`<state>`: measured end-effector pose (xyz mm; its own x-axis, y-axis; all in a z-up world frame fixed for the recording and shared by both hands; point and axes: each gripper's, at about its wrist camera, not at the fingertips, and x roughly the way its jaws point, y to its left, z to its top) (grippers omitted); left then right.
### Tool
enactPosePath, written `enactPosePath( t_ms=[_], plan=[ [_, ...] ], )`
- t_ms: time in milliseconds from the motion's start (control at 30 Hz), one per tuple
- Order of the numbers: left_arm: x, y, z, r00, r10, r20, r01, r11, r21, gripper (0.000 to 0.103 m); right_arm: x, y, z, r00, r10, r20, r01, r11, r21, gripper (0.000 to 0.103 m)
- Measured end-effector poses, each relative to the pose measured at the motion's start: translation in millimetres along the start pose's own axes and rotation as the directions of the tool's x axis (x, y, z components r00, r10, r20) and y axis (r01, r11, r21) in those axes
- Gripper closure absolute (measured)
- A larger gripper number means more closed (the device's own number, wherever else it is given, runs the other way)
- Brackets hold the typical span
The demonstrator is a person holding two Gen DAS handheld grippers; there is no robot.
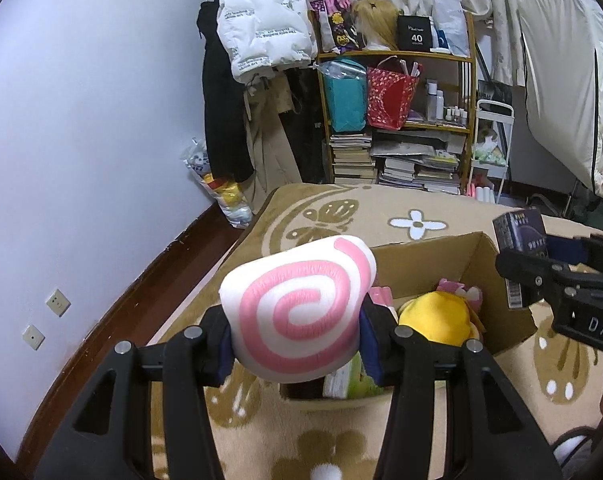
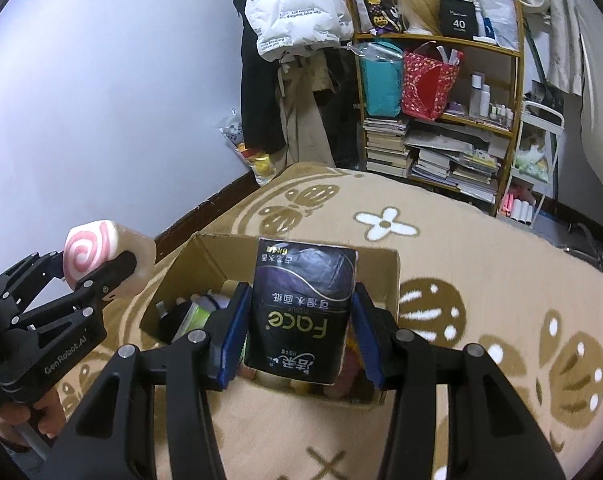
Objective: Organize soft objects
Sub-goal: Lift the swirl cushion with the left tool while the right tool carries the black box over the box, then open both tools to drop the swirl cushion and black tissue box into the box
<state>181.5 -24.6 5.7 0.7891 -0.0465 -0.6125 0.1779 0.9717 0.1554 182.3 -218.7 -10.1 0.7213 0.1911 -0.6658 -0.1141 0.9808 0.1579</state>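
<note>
Above the cardboard box (image 2: 205,256), we clamp the tissue pack (image 2: 301,312) in our right gripper (image 2: 299,340), long axis pointing away; our left gripper (image 1: 297,348) squeezes the swirl plush (image 1: 297,308).

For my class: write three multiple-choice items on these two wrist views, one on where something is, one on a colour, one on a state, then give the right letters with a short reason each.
1. Where is the yellow plush?
A. On the shelf
B. Inside the cardboard box
C. On the carpet beside the box

2. What colour is the spiral on the white plush?
A. Pink
B. Green
C. Blue

3. What is the state of the right gripper?
A. Open and empty
B. Shut on the dark tissue pack
C. Resting on the carpet

Answers:
1 B: the left wrist view shows the yellow plush below the box's rim, among other items.
2 A: a pink swirl runs over its white face.
3 B: both blue fingers press the pack's sides above the open box.
</note>
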Motion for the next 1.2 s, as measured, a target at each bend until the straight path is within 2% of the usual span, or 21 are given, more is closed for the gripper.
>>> enactPosePath(
  t_ms=[233,500,600,733,1067,1100,1133,1200],
  plan=[
    [29.4,-7.0,0.4,0.999,-0.023,-0.023,0.023,0.999,0.024,0.054,22.9,-7.5,9.9,1.000,0.003,-0.008,-0.003,1.000,-0.011,0.051],
    [58.1,-14.1,-8.1,0.995,-0.067,-0.080,0.070,0.997,0.027,0.053,52.6,-13.2,0.8,0.997,0.058,-0.059,-0.057,0.998,0.014,0.051],
    [68.3,-17.5,-13.8,0.993,-0.048,-0.107,0.053,0.998,0.047,0.053,63.5,-15.1,-4.8,0.995,0.060,-0.081,-0.058,0.998,0.028,0.051],
    [72.0,-17.0,-16.3,0.992,-0.046,-0.117,0.051,0.998,0.039,0.050,75.1,-17.2,-15.1,0.990,0.080,-0.114,-0.075,0.996,0.048,0.049],
    [73.0,-10.1,-18.0,0.991,-0.050,-0.122,0.051,0.999,0.007,0.041,86.9,-17.1,-28.4,0.988,0.058,-0.145,-0.050,0.997,0.059,0.049],
    [72.5,-9.8,-18.1,0.991,-0.052,-0.122,0.053,0.999,0.006,0.040,86.4,-17.5,-28.0,0.988,0.052,-0.142,-0.044,0.997,0.062,0.045],
    [71.8,-9.5,-18.0,0.991,-0.053,-0.123,0.054,0.998,0.007,0.039,84.4,-18.7,-28.1,0.989,0.052,-0.135,-0.043,0.997,0.070,0.037],
    [70.3,-9.2,-17.8,0.991,-0.049,-0.126,0.050,0.999,0.008,0.034,80.8,-20.1,-27.6,0.991,0.055,-0.124,-0.045,0.996,0.082,0.031]
  ],
)
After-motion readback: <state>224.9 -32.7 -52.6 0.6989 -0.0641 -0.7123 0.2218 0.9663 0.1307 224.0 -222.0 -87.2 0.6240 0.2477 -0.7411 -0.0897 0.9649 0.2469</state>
